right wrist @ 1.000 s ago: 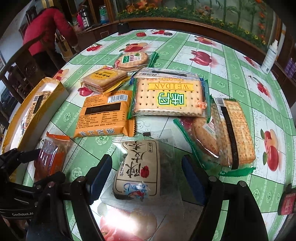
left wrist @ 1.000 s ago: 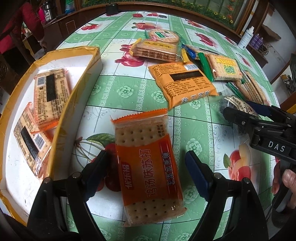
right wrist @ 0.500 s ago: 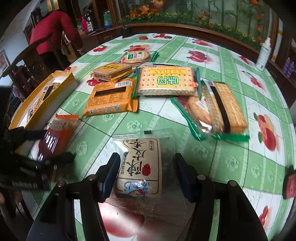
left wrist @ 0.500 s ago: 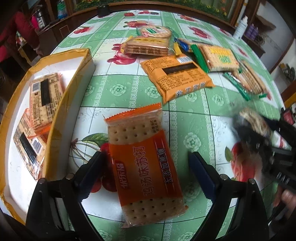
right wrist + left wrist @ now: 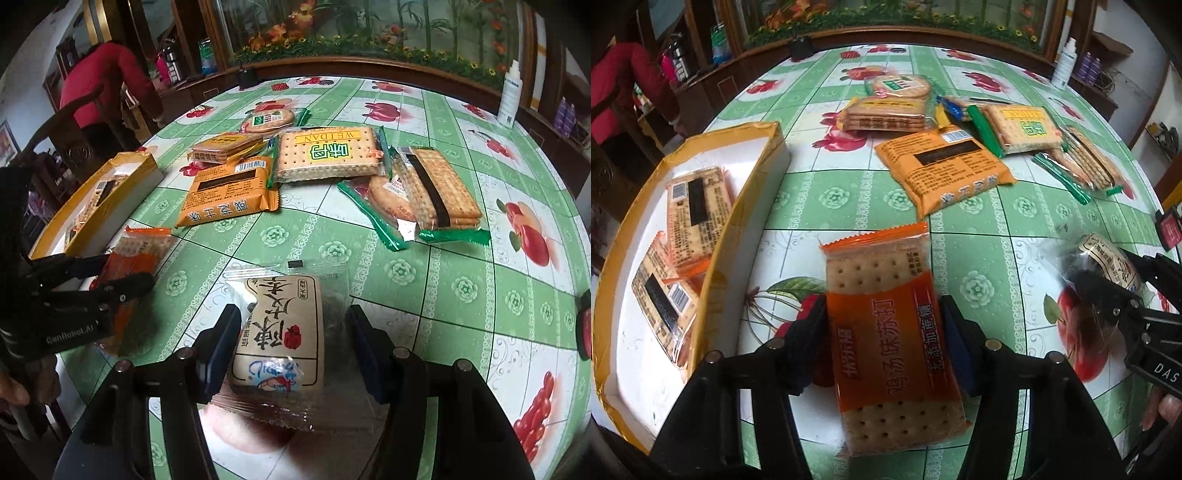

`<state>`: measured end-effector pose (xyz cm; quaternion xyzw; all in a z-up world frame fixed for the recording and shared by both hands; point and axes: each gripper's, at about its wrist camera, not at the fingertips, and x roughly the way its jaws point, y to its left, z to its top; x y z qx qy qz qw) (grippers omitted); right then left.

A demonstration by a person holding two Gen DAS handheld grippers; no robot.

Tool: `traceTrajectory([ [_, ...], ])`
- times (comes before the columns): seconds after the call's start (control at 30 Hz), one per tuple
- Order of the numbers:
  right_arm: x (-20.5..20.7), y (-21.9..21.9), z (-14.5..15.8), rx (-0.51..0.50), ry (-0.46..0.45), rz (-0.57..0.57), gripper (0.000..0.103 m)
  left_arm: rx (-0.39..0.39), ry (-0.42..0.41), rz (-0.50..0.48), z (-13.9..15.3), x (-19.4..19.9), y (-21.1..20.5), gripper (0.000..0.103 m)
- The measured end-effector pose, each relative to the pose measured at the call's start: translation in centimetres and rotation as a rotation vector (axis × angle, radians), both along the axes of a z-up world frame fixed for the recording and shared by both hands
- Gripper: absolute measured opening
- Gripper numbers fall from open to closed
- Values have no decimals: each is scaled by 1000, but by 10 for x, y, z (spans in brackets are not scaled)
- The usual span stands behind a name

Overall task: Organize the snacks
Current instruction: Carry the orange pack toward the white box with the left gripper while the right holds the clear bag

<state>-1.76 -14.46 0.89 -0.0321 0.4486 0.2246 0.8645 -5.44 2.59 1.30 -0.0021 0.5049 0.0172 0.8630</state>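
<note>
My left gripper (image 5: 882, 332) is shut on an orange soda-cracker pack (image 5: 886, 332), its fingers pressing both long sides. It also shows in the right wrist view (image 5: 125, 280). My right gripper (image 5: 293, 339) is shut on a clear-wrapped beige snack pack (image 5: 284, 332), raised off the table; it shows in the left wrist view (image 5: 1108, 266). A yellow-rimmed white box (image 5: 746, 206) to the left holds two cracker packs (image 5: 694, 210). Several more snack packs lie in a cluster at the table's far side, among them an orange pack (image 5: 942, 166) and a green-edged cracker pack (image 5: 328, 155).
The round table has a green flowered cloth with fruit prints (image 5: 461, 288). A white spray bottle (image 5: 511, 94) stands at the far right edge. A person in red (image 5: 107, 81) bends by a wooden chair beyond the left side. A wooden cabinet runs behind.
Both grippers have closed from open onto their packs. The right gripper and its snack pack have risen off the table. The left gripper has moved forward along the orange pack.
</note>
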Motion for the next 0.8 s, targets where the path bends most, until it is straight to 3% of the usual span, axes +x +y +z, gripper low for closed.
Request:
traceTrajectory([
  [0.43,-12,-10,5,85,-24,-63,56,33,-46,-39,10,-10,-10,60],
  [0.8,-15,-5,13,96,-34,-63,56,25,-85,-53,27,-15,-6,59],
])
